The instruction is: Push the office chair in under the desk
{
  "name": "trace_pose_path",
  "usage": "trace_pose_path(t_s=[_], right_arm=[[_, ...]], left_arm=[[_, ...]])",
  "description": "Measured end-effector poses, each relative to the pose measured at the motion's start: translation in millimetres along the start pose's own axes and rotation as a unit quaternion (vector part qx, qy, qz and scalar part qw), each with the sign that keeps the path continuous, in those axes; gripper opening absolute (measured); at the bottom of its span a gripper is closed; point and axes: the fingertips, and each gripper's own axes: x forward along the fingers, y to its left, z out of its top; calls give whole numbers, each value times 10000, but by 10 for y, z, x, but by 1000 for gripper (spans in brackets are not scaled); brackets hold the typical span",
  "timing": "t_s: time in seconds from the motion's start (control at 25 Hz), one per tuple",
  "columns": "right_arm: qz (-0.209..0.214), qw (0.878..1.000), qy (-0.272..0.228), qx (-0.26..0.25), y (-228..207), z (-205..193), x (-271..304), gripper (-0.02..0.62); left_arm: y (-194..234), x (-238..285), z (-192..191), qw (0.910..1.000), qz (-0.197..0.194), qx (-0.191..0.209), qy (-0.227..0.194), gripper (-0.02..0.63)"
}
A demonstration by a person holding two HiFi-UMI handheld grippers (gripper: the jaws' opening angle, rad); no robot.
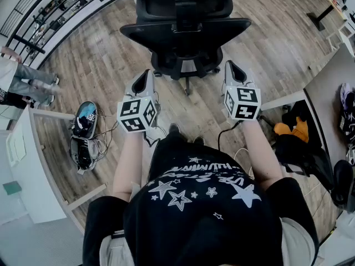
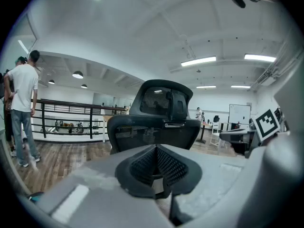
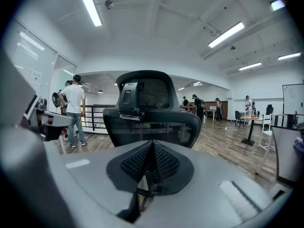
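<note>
the jaws of the left gripper (image 2: 157, 175) were pressed together with nothing between them, and so were the jaws of the right gripper (image 3: 149, 171); both were held side by side at about the same height, aimed at the office chair (image 1: 186, 32) and not touching it. the chair stood near, straight ahead on the wooden floor (image 1: 111, 60), out in the open with its back turned to the person. it was under no desk: a white tabletop (image 1: 19, 148) lay off to the left and a grey tabletop (image 1: 333, 87) off to the right, and which one it belonged to could not be told. the chair looked bulky and fairly heavy, but on its star base (image 1: 186, 73) it would likely roll freely over the smooth boards once nudged. it would also swivel, so a push from one side alone would probably spin it instead of driving it. the mesh of the backrest (image 3: 149, 127) looked soft and would give under the closed tips, and the headrest (image 3: 142, 91) seemed hinged, so neither was a good spot. the stiff upper frame of the backrest, one gripper toward each end, looked the best place to press, with slow, even force.
</note>
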Motion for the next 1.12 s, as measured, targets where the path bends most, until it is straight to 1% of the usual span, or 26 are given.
trace_pose_path(t_s=[0.32,0.52,0.68,0.8,0.88,1.0,1.12], right_arm=[[16,10000,47,61,-35,-74,-57,2],[86,9999,59,78,18,-93,-77,2],[100,9999,64,55,27,-106,-97,2],[214,9996,-185,76,48,-38,-123,2],[287,9991,-291,75,54,-4,-129,2],[141,9995,-266,115,-38,9,-62,3],[-81,9995,-289,41,-114,39,11,3]], left_arm=[[-82,-56,-22,10000,-9,46,48,2],[-38,-142,-64,9999,92,-17,89,2],[-7,-218,-62,9998,182,-77,44,2],[27,-243,-85,9996,241,-107,37,2],[32,-257,-93,9997,203,-150,29,2],[32,-242,-32,9997,110,-171,-105,2],[63,-185,30,9998,93,-49,-160,2]])
